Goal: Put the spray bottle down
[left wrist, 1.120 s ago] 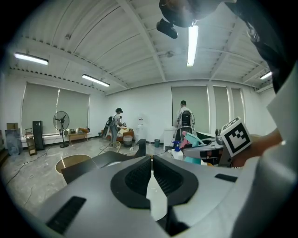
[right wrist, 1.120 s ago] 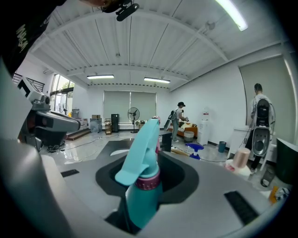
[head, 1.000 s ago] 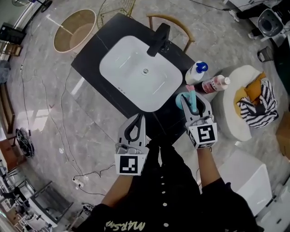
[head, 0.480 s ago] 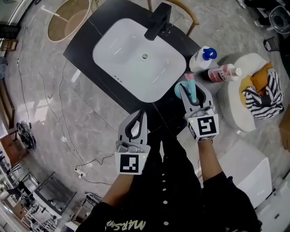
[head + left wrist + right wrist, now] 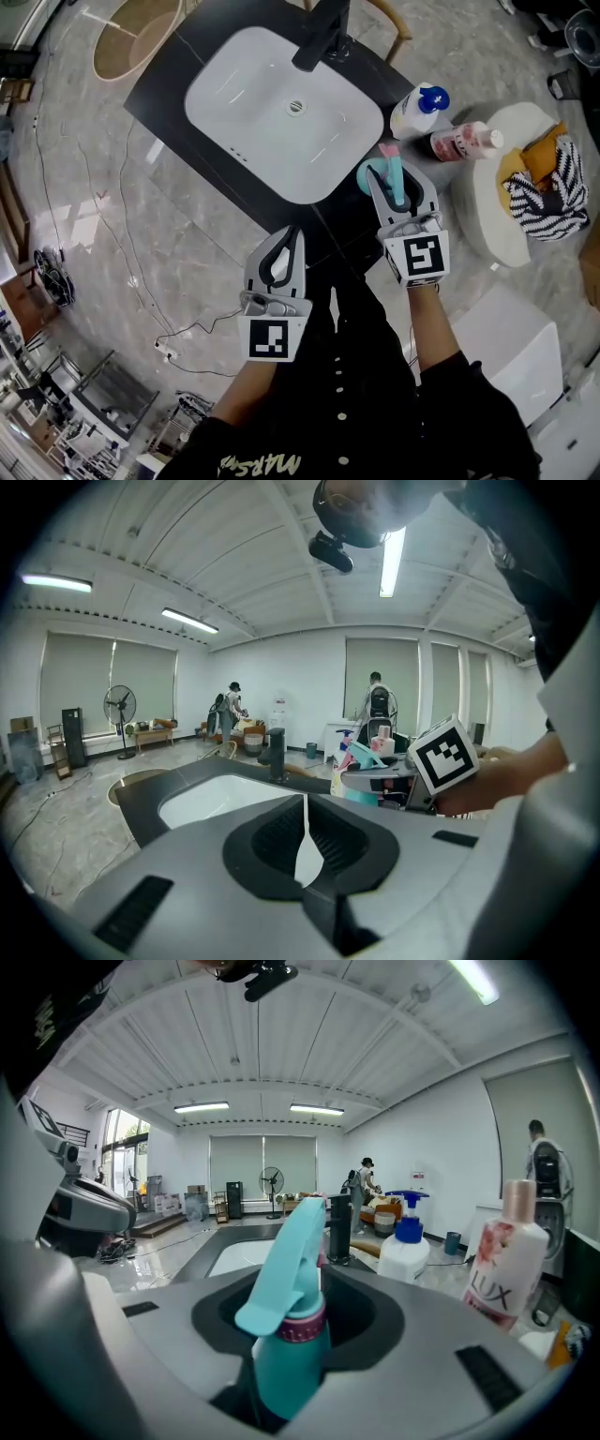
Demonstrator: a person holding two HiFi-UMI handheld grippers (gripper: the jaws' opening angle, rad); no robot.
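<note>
The right tongs (image 5: 397, 187) are holding the teal spray bottle (image 5: 289, 1344) upright at the near corner of the dark worktop (image 5: 169, 103), just beside the white sink (image 5: 253, 103). Their jaws are easing apart with the bottle between them. The left tongs (image 5: 287, 236) are hovering nearer the person, jaws together (nothing in them). A white pump bottle (image 5: 412, 111) and a pink bottle (image 5: 459, 142) are standing near.

The spray bottle (image 5: 386, 178) is smooth, glossy teal plastic, the basin (image 5: 234, 94) is glossy white in a shiny black counter (image 5: 159, 98) with a matt black faucet (image 5: 314, 42), the floor (image 5: 112, 234) is polished grey stone, and striped cloth (image 5: 544, 197) lies at right.
</note>
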